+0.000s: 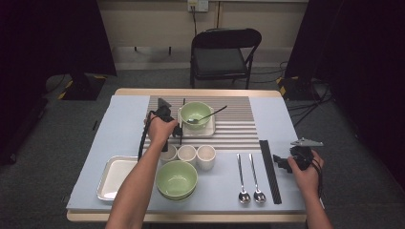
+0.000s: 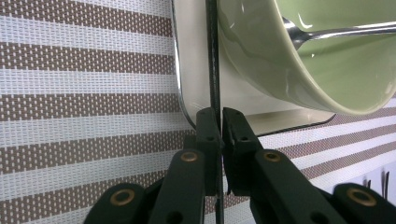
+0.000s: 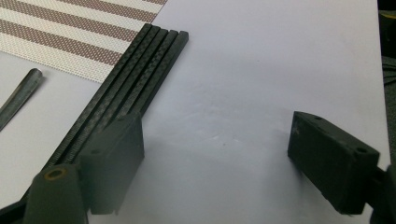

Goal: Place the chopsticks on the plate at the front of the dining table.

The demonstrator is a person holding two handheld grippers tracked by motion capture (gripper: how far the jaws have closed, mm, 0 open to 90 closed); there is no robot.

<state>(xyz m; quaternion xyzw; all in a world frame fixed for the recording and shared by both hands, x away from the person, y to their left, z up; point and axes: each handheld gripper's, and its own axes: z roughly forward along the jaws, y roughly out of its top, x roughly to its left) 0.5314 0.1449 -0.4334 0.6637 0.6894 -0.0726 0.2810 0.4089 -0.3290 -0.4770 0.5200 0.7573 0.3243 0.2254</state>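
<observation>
My left gripper [image 1: 178, 132] [image 2: 220, 117] is shut on a thin black chopstick [image 2: 213, 56] [image 1: 183, 114]. The chopstick lies along the left edge of a small white tray [image 2: 192, 70] [image 1: 210, 130] on the striped placemat [image 1: 236, 129]. On that tray stands a light green bowl [image 1: 195, 113] [image 2: 289, 70] with a metal spoon [image 1: 206, 116] [image 2: 341, 31] resting in it. My right gripper [image 1: 280, 162] [image 3: 217, 135] stands open low over the pale blue table near its right front, with nothing between its fingers. A bundle of black chopsticks [image 3: 135, 65] [image 1: 269, 167] lies just beside its left finger.
Three white cups [image 1: 187, 153] stand in a row before the placemat, a second green bowl [image 1: 176, 179] in front of them. A metal tray [image 1: 113, 177] sits at front left, two spoons [image 1: 249, 176] at front right. A black folding chair [image 1: 224, 52] stands beyond the table.
</observation>
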